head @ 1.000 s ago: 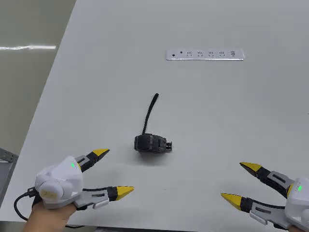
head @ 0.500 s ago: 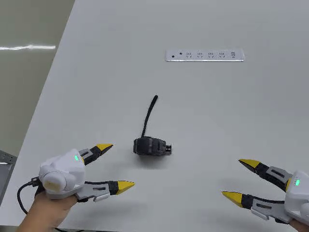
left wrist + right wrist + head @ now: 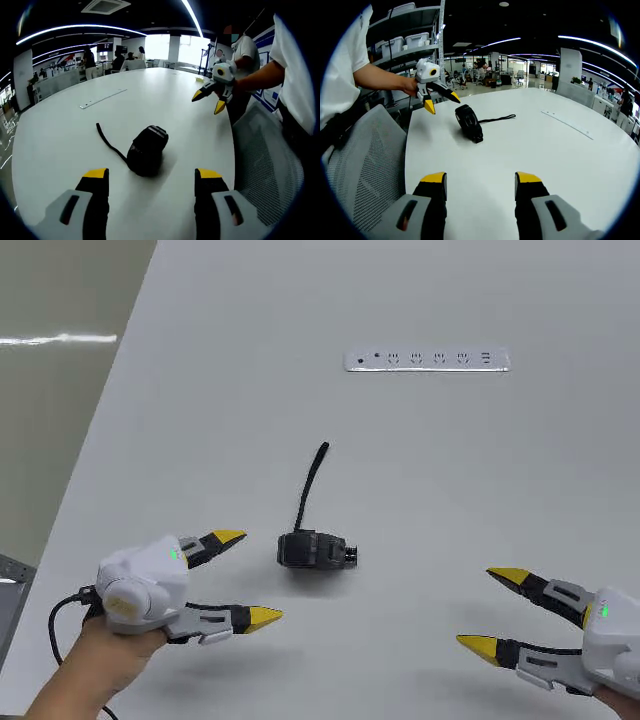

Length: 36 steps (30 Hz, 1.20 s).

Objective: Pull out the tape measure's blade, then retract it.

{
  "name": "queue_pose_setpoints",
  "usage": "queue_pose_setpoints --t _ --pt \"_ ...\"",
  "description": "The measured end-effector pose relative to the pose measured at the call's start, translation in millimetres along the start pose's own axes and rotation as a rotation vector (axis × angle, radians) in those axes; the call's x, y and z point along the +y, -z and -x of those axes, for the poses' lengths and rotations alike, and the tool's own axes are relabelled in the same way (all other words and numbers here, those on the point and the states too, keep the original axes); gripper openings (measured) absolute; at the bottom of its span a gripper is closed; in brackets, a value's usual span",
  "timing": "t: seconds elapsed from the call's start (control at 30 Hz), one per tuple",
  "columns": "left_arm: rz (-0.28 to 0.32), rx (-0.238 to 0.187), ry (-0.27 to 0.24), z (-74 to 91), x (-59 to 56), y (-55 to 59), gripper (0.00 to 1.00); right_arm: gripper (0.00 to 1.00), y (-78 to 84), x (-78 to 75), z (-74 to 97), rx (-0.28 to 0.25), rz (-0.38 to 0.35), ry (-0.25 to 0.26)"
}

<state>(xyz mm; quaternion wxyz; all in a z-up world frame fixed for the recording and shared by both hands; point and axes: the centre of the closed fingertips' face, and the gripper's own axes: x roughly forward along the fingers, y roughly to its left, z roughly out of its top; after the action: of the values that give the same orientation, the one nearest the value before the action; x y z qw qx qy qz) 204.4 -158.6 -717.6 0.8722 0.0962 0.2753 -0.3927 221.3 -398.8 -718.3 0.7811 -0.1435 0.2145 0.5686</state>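
Note:
A black tape measure (image 3: 313,549) lies on the white table (image 3: 420,460), its black wrist strap (image 3: 309,483) trailing away from me. Its blade is retracted, with the hook at the case's right side. My left gripper (image 3: 244,578) stands open just left of the case, not touching it; in the left gripper view the tape measure (image 3: 145,149) sits ahead between the yellow fingertips (image 3: 95,173). My right gripper (image 3: 494,610) hovers open at the near right, well apart from the case. The right gripper view shows the tape measure (image 3: 469,122) further off, with the left gripper (image 3: 440,99) beside it.
A white power strip (image 3: 426,360) lies flat at the far side of the table. The table's left edge (image 3: 95,440) runs diagonally, with grey floor beyond. A mesh chair (image 3: 365,165) stands at the near edge. People sit at distant desks.
My left gripper has crept forward and right toward the tape measure. The right gripper has shifted slightly. The tape measure has not moved on the table.

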Motion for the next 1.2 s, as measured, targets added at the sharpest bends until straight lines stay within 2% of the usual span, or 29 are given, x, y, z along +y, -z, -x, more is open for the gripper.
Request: queue_pose_setpoints --t 0.5,0.8,1.2 --pt "-0.053 0.032 0.046 -19.4 5.6 -3.5 0.62 0.54 -1.5 -4.2 -13.2 0.005 0.011 -0.04" --pt "-0.078 0.033 0.067 -31.1 10.4 -9.1 0.6 0.53 -6.4 -8.1 -21.5 -0.002 0.014 -0.064" --pt "-0.12 0.059 0.102 -42.8 12.2 -9.1 0.56 0.52 -10.3 -10.6 -31.3 0.003 0.03 -0.09"
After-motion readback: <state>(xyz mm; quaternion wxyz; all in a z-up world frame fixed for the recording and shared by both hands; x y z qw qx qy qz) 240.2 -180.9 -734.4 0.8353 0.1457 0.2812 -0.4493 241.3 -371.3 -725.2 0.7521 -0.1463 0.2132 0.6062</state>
